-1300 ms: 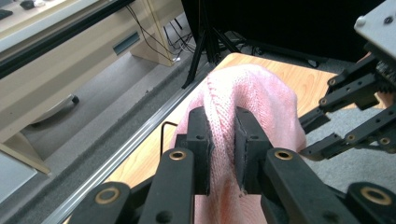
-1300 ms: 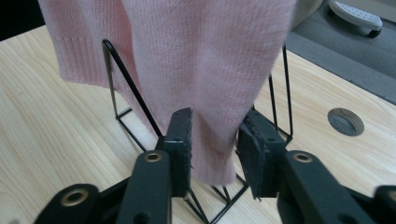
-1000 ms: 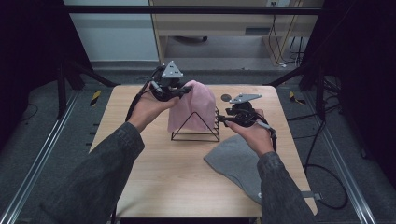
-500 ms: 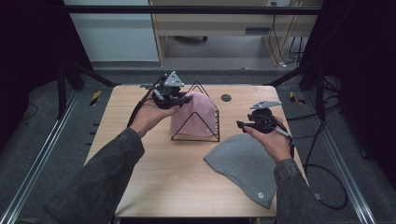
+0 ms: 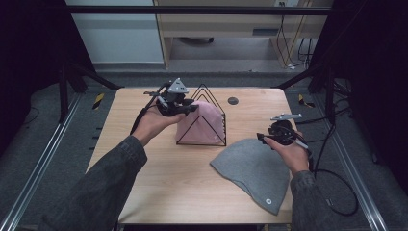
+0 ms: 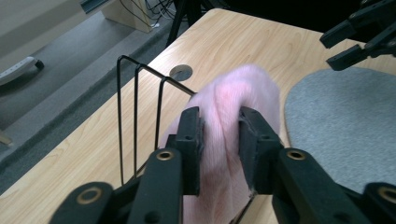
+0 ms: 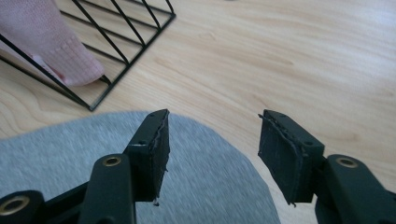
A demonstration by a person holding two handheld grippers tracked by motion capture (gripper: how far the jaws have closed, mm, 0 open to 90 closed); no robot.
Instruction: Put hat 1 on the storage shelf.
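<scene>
A pink knitted beanie hangs over a black wire rack in the middle of the table. My left gripper reaches in from the left. In the left gripper view its jaws still pinch a fold of the pink beanie above the rack's wires, though they have just been opening. A grey beanie lies flat at the front right. My right gripper hovers at its far edge. Its jaws have widened a little and stand open over the grey beanie with nothing between them.
A round cable hole sits in the wooden tabletop behind the rack. A black cable trails off the table's right side. Dark stand legs flank the table at the back.
My right hand has moved right and toward the front, from beside the rack to the grey beanie's edge. The pink beanie has settled lower on the rack under my left gripper.
</scene>
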